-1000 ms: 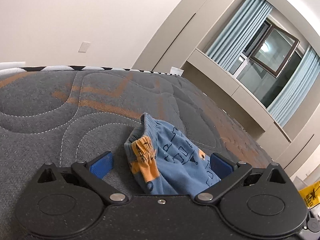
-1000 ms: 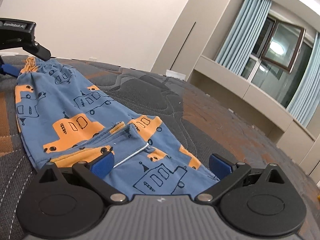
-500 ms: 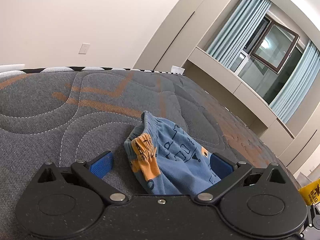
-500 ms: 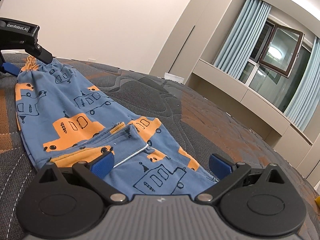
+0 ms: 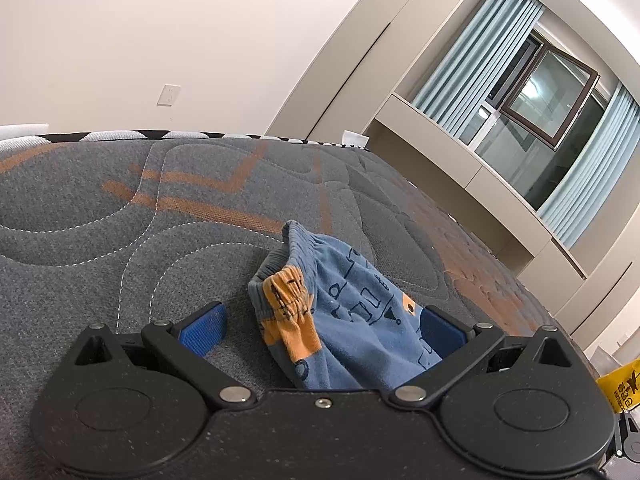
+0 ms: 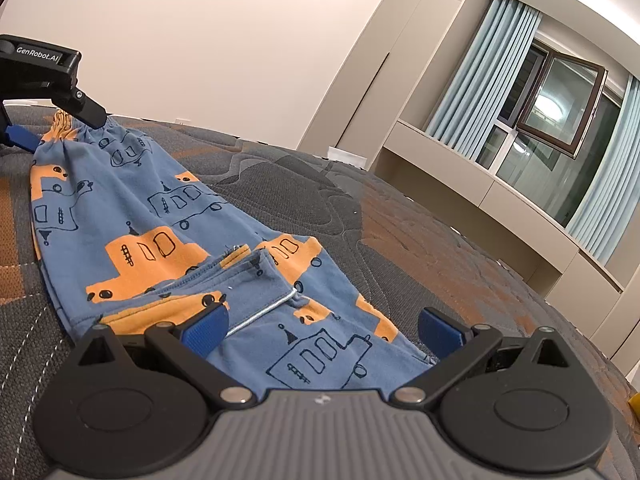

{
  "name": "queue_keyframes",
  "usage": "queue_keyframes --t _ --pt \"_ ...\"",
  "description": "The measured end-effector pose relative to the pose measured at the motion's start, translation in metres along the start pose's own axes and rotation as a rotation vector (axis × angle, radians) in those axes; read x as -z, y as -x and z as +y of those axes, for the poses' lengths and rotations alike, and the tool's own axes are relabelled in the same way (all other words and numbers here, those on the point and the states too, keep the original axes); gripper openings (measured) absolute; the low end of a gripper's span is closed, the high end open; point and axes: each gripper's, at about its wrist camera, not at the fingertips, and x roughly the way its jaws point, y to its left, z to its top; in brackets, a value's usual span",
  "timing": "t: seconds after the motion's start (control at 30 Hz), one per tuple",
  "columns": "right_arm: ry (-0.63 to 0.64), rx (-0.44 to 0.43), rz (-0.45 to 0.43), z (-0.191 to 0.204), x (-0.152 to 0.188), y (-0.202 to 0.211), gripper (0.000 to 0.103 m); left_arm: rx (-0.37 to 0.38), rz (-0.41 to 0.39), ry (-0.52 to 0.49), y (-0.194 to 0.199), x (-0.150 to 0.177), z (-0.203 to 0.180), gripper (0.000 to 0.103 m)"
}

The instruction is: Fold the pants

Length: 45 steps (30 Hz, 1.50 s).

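Blue pants [image 6: 160, 216] with orange vehicle prints lie stretched out on a grey quilted mattress [image 6: 400, 248]. My right gripper [image 6: 320, 328] is open, and the leg cuffs and a white cord lie between its blue pads. In the same view my left gripper [image 6: 60, 130] sits at the far left, its fingers on either side of the gathered waistband. In the left wrist view the left gripper [image 5: 320, 328] is open, with the bunched waistband of the pants [image 5: 352, 312] between its fingers, nearer the right pad. The mattress [image 5: 160, 216] stretches ahead.
The mattress's far edge has a black-and-white trim [image 5: 160, 135]. Behind it is a cream wall with an outlet [image 5: 168, 94]. A window [image 5: 548, 92] with blue curtains and a low ledge runs along the right. A yellow object [image 5: 620, 392] lies off the mattress at right.
Hardly anything differs. Both grippers stay open around the pants and both views shift only slightly.
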Motion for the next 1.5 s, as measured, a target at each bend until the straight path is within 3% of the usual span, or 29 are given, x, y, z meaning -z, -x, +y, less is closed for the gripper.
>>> queue_keyframes --t 0.07,0.13,0.17,0.33,0.43,0.53,0.67,0.77,0.97,1.23,1.5 --pt "-0.001 0.0 -0.001 0.0 0.0 0.0 0.103 -0.007 -0.005 -0.001 0.0 0.0 -0.001 0.098" --pt "-0.006 -0.004 0.001 0.0 0.0 0.0 0.103 -0.049 -0.009 -0.002 -0.001 0.0 -0.002 0.077" --pt "-0.008 -0.005 0.001 -0.001 0.0 0.0 0.103 -0.067 -0.01 0.006 -0.001 0.0 -0.002 0.072" --pt "-0.001 0.002 -0.004 0.0 0.0 0.0 0.103 -0.128 -0.019 0.076 -0.002 -0.002 0.003 0.028" --pt "0.001 0.005 -0.008 0.0 0.0 0.001 0.103 -0.137 -0.014 0.101 -0.004 -0.005 0.0 0.019" --pt "-0.022 -0.011 -0.006 -0.005 -0.001 0.002 0.103 -0.148 -0.038 0.062 0.0 -0.011 -0.015 0.018" --pt "-0.109 -0.035 -0.04 -0.029 -0.003 0.017 0.103 -0.098 -0.087 -0.047 0.017 -0.016 -0.051 0.018" --pt "-0.132 -0.041 -0.059 -0.055 0.001 0.039 0.103 -0.044 -0.11 -0.136 0.03 -0.013 -0.087 0.018" --pt "-0.192 0.03 -0.065 -0.114 0.03 0.078 0.103 0.109 -0.133 -0.306 0.051 0.009 -0.169 0.018" --pt "-0.357 0.106 -0.015 -0.17 0.076 0.089 0.103 0.232 -0.064 -0.591 0.058 0.078 -0.266 0.018" --pt "-0.474 0.169 0.038 -0.202 0.114 0.096 0.103 0.298 0.063 -0.842 0.047 0.162 -0.308 0.018"
